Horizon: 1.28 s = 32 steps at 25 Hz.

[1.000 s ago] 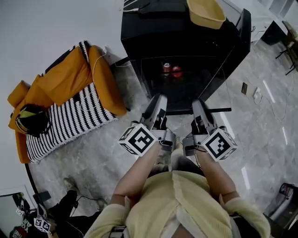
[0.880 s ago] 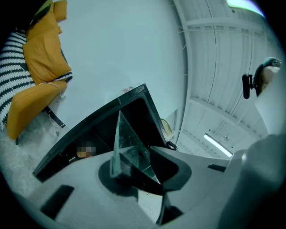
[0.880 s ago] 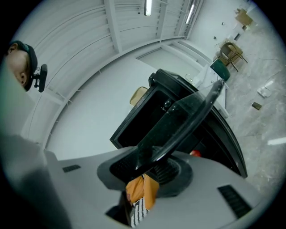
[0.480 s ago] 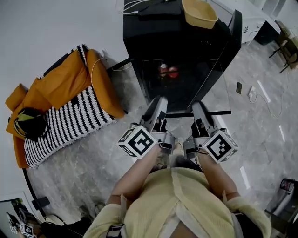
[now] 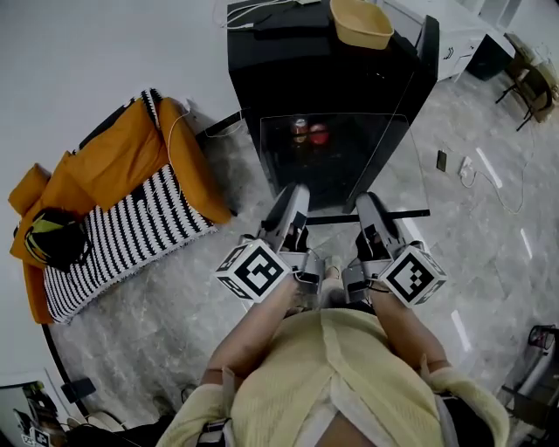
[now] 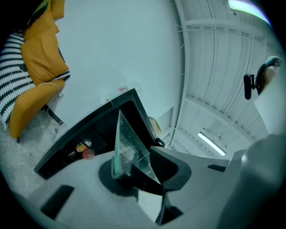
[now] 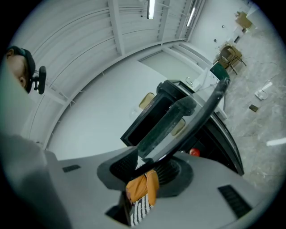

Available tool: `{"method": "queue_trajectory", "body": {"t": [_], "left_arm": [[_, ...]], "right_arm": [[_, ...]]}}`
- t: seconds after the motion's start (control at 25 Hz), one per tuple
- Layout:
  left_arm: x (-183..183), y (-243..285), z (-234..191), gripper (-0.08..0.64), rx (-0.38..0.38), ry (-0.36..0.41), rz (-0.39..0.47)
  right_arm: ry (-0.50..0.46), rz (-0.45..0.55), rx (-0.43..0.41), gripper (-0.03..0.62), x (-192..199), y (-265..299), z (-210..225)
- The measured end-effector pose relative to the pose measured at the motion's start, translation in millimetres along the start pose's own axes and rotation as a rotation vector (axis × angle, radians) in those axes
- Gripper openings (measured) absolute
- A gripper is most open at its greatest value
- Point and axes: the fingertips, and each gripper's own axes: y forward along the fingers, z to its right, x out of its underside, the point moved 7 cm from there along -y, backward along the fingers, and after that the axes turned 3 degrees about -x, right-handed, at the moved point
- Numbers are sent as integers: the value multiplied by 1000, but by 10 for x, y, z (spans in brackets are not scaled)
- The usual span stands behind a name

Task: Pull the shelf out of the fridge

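Glass shelf [image 5: 389, 170] hangs level just in front of the black mini fridge [image 5: 288, 61], apparently mostly out, since left hand-held gripper [image 5: 297, 197] and right hand-held gripper [image 5: 368, 203] each clamp its front edge, balancing it.

The fridge [image 5: 323, 79] is glossy black. The shelf [image 5: 342, 175] is clear glass, green-tinged at its edge, with a black front strip. The bowl [image 5: 358, 22] is tan. The left hand-held gripper [image 5: 298, 190] and right hand-held gripper [image 5: 365, 201] are grey, their marker cubes [image 5: 253, 271] white with black squares. The floor [image 5: 175, 297] is grey and marble-veined, the couch [image 5: 188, 148] orange, its blanket [image 5: 122, 236] black-and-white striped. The person's top [image 5: 332, 375] is pale yellow.
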Motion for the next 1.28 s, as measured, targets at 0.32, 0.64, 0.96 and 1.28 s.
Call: {"method": "queue_trajectory", "body": {"t": [0.32, 0.64, 0.96, 1.28], "left_arm": [[-22, -204, 76, 98, 5, -1, -4], [-54, -337, 134, 98, 1, -4, -9], [-49, -366, 126, 98, -8, -11, -15], [-40, -490, 117, 98, -11, -16, -8]], "right_arm": [[-4, -15, -6, 114, 61, -144, -152], [-15, -28, -10, 115, 91, -228, -263], [-20, -37, -3, 117, 110, -239, -276], [-27, -47, -7, 117, 177, -301, -328]]}}
